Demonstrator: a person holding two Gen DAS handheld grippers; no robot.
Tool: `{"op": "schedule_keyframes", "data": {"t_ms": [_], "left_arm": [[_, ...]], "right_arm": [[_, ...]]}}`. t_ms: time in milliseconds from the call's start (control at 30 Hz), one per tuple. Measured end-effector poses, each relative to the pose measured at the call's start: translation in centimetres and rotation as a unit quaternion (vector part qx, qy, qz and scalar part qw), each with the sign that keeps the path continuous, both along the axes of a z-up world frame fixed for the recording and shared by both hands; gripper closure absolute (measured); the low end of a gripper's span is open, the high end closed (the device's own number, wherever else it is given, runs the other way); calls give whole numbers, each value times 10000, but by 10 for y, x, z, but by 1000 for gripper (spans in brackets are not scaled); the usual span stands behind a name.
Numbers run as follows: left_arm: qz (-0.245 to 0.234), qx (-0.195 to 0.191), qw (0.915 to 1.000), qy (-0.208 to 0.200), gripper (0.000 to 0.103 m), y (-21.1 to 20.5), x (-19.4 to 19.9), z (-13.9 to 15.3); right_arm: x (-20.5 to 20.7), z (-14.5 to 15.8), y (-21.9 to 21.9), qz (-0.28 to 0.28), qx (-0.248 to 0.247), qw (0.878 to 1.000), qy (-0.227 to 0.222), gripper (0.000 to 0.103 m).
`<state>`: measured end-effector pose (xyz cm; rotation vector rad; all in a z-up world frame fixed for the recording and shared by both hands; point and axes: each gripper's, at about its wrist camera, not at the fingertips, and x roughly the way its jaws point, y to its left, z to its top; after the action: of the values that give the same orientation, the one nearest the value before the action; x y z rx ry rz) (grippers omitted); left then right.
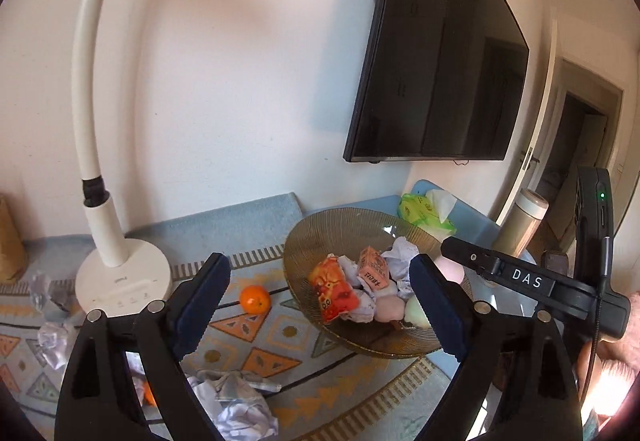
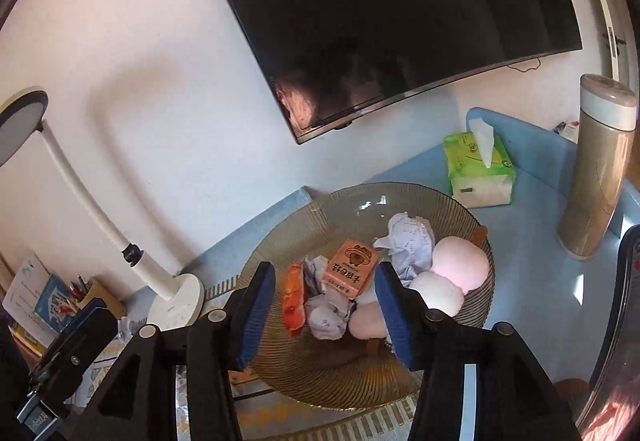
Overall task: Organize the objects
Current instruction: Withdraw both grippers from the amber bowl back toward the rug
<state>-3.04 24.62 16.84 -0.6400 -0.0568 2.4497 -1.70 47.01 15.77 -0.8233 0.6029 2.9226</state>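
Observation:
An amber glass bowl (image 1: 304,241) (image 2: 360,201) stands on a patterned mat. It holds an orange snack packet (image 1: 334,289) (image 2: 294,301), a pink box (image 1: 372,269) (image 2: 350,267), crumpled paper (image 2: 412,237) and soft pink and white balls (image 2: 460,265). My left gripper (image 1: 320,265) is open wide just before the bowl, with nothing between its fingers. My right gripper (image 2: 326,273) hovers open over the bowl; the pink box lies below the gap, untouched by the pads. A tangerine (image 1: 255,299) and crumpled papers (image 1: 236,401) lie on the mat.
A white desk lamp (image 1: 120,273) (image 2: 176,297) stands left of the bowl. A green tissue pack (image 1: 424,213) (image 2: 480,169) and a tall flask (image 1: 524,225) (image 2: 600,169) stand behind and right of it. A dark screen (image 1: 440,61) hangs on the wall. Books and pens (image 2: 80,289) are far left.

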Motion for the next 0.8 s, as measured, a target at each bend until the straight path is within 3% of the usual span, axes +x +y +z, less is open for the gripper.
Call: {"op": "schedule_keyframes", "data": {"t_ms": [100,133,267,333,433,533,667,800], "left_arm": [[363,155,9987,318,7,-51,28,24],[514,225,9976,399,0,-70,37,31],[1176,283,9915,469,0,-149,68,28],[1699,156,9849,306,0,-184,73,5],[2401,-107,9700,-373,1,-229,65,-51],[2742,-208,9574,-884,2,-257,57,-102],[2838,-94,9516,-1179,2,-267,54,-133],[2830,-157,9542,-957,1,-264,58,-131]], "right_arm": [[20,13,-34,339,95,9991,217,39],[25,14,-46,475,122,9985,260,35],[37,-15,-91,916,184,9955,138,23],[37,-43,-108,1011,242,9946,17,22],[30,-87,-128,1061,371,9932,-317,22],[25,-115,-135,1165,373,9911,-527,22],[23,-122,-144,1241,704,9877,-644,18],[18,-127,-156,1444,953,9811,-869,15]]}}
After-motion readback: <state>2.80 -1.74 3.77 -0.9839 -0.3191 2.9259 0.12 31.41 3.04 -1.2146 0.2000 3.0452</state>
